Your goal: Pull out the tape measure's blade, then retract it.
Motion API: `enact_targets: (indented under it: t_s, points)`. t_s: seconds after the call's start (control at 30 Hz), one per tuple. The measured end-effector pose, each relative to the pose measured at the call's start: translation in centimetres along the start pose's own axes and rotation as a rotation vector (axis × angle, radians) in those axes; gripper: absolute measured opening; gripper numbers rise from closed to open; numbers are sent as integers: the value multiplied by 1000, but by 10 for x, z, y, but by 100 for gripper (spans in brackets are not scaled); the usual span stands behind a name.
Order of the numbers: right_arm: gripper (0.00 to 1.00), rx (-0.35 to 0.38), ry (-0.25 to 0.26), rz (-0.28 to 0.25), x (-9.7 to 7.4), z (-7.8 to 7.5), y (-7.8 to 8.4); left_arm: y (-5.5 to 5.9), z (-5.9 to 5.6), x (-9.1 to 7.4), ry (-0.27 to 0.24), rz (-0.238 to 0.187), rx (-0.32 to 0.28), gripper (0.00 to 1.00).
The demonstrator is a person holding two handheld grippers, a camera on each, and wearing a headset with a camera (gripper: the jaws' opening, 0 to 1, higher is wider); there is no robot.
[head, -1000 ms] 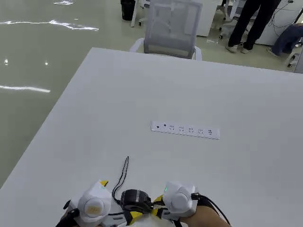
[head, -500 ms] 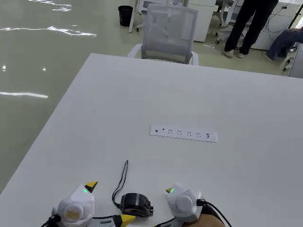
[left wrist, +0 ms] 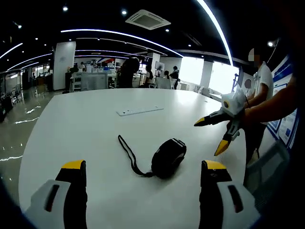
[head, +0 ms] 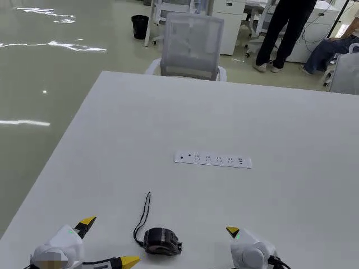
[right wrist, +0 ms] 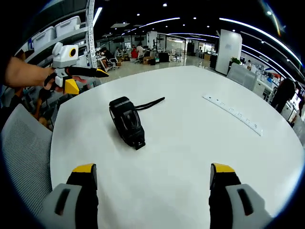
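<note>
Tape measure [head: 161,241]: black case, any lettering too small to read. Lies on table [head: 235,112], strap [head: 143,216] trailing. Sits ahead of left gripper [left wrist: 144,165] fingers, spread wide, apart from both. Right gripper [right wrist: 153,168] fingers equally wide; case ahead, toward its left finger.

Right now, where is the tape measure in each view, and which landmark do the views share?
Head view: the tape measure is low, slightly left of centre, on the white table.
Left gripper view: tape measure just right of centre, above the gap between the jaws.
Right gripper view: tape measure left of centre, at mid height.
Shared landmark: the white power strip, flat on the same table.
</note>
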State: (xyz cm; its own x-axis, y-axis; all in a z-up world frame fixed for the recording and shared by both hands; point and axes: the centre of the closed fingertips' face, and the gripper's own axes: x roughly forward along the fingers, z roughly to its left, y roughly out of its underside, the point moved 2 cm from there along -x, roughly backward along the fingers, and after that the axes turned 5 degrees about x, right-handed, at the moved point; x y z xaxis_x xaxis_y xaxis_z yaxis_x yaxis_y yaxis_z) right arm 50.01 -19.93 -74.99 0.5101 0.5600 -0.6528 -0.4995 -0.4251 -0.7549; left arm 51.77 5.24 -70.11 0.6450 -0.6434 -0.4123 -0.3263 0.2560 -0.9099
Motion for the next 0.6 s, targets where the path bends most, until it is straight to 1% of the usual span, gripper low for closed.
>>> enact_targets:
  t_s: [0.1,0.17,0.2,0.3,0.33,0.37,0.43,0.5,0.57,0.6]
  points:
    - [100,4,11,-10,-6,5,1,4,-1,-7,2,8,6,99]
    - [100,9,19,-19,-10,8,0,3,-1,-12,-1,4,12,99]
    - [100,10,22,-21,-12,8,1,3,-1,-14,-3,1,9,99]
    - [100,47,37,-30,-19,9,1,-2,-2,-25,-3,-9,-25,99]
    - [100,47,46,-36,-22,9,0,-2,-3,-28,-1,-14,-20,99]
    - [100,54,66,-46,-26,8,0,-3,-4,-32,1,-27,-1,99]
    - [100,55,70,-56,-30,8,0,-3,-5,-37,4,-30,7,99]
    - [100,55,80,-60,-35,9,3,0,-3,-42,3,-18,4,99]
    - [100,55,86,-56,-38,10,7,3,-2,-46,6,-12,-24,99]
    - [100,54,94,-53,-43,12,10,7,-2,-49,5,0,-35,99]
